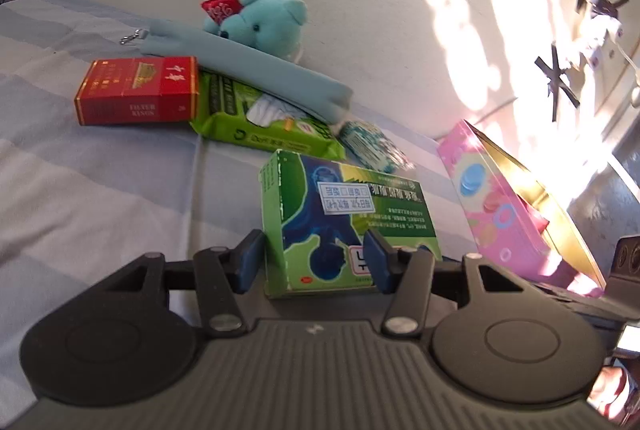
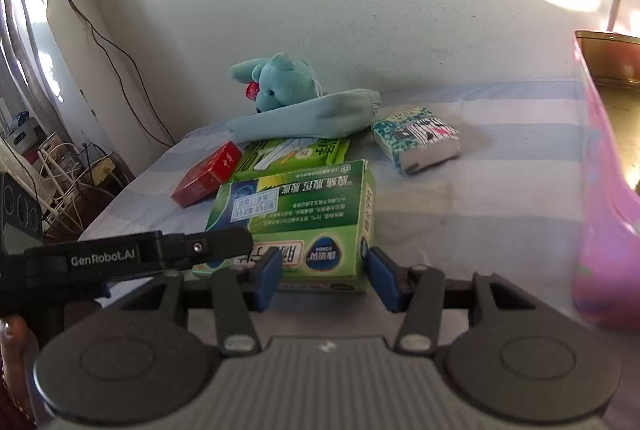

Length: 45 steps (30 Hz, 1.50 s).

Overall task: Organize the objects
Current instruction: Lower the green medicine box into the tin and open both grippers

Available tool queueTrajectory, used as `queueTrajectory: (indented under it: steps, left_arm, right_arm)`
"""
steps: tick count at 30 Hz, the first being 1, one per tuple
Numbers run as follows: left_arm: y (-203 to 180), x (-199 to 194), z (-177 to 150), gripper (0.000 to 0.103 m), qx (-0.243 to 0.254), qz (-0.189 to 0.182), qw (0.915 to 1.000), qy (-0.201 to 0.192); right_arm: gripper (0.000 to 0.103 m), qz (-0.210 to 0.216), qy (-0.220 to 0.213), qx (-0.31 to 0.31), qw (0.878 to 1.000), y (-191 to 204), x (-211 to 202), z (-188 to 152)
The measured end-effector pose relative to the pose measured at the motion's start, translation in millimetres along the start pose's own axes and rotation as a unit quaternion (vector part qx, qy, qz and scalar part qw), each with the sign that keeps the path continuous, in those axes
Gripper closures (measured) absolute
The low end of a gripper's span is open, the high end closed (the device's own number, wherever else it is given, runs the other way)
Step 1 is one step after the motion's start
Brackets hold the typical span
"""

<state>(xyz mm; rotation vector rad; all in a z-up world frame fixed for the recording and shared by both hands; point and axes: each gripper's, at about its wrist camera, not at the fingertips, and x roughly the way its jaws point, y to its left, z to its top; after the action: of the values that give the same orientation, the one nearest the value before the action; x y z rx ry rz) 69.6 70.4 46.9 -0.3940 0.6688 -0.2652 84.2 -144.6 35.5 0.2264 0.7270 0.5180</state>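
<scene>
A green medicine box [image 1: 344, 214] lies on the striped bed sheet [image 1: 100, 170]. My left gripper [image 1: 316, 262] is open with its blue pads on either side of the box's near end. My right gripper [image 2: 326, 276] is open too, its pads flanking the same box [image 2: 304, 214] from another side. The left gripper's arm [image 2: 132, 256] crosses the right wrist view at the left. Behind lie a red cigarette pack [image 1: 138, 90], a green wipes pack [image 1: 260, 118], a light blue pouch [image 1: 248, 70], a teal plush bear [image 1: 260, 18] and a patterned tissue pack [image 2: 416, 140].
A pink open box [image 1: 500, 202] with a gold inside stands at the right, also at the right edge of the right wrist view [image 2: 604, 190]. A white wall [image 2: 360, 10] backs the bed. Cables and clutter [image 2: 60, 166] sit beyond the bed's left edge.
</scene>
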Motion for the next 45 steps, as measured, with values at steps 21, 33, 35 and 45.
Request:
queueTrajectory:
  steps: [21,33,35,45]
  left_arm:
    - [-275.0,91.9,-1.5,0.046,0.231,-0.16,0.9598,0.002]
    - [-290.0,99.7,-18.2,0.046,0.286,-0.075,0.9547,-0.035]
    - [-287.9,84.9,-22.1,0.046,0.293,-0.073,0.9522,-0.048]
    - [-245.3,30.9,-54.9,0.045,0.315,-0.069,0.9455,-0.047]
  right_arm:
    - [0.055,-0.23,-0.208,0.057,0.949,-153.6,-188.5,-5.1]
    - [0.05,-0.299,-0.26,0.057,0.916,-176.1,-189.5,-28.1]
    - [0.05,-0.294,-0.272,0.061,0.914,-168.8,-195.0,-31.9]
    - [0.05,-0.258,-0.29,0.089,0.917,-108.6,-208.0,-66.9]
